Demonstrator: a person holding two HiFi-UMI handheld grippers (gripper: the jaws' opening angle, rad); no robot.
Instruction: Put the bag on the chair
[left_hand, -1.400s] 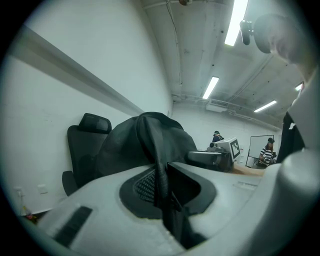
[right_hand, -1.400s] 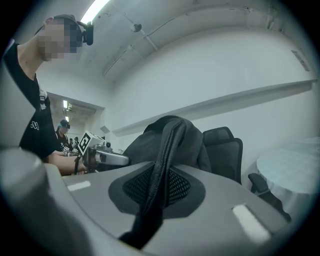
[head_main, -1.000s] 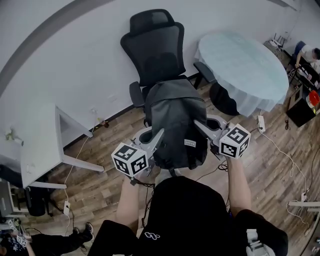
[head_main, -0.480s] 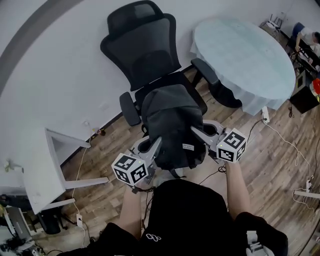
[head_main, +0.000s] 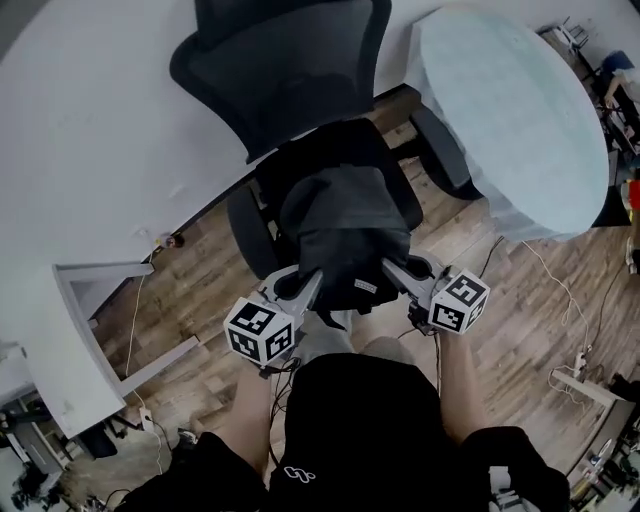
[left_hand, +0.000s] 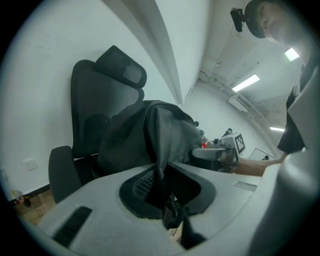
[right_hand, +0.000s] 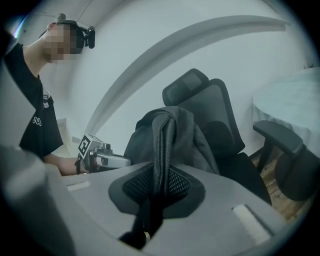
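A dark grey backpack (head_main: 345, 232) hangs between my two grippers, over the front of the black office chair's seat (head_main: 404, 192). Whether it touches the seat I cannot tell. My left gripper (head_main: 313, 282) is shut on the bag's left side. In the left gripper view its jaws pinch a fold of the bag's fabric (left_hand: 161, 150). On the bag's right side my right gripper (head_main: 390, 268) is shut on a mesh shoulder strap (right_hand: 161, 150). The chair's backrest (head_main: 280, 70) stands just beyond the bag.
A round table with a pale cloth (head_main: 520, 110) stands close to the chair's right armrest (head_main: 440, 150). A white desk (head_main: 50, 330) is at the left. Cables and a power strip (head_main: 575, 375) lie on the wood floor. A white wall is behind the chair.
Both grippers have carried the bag forward toward the chair. It has gone from in front of the seat to over the seat's front, and the chair looks nearer.
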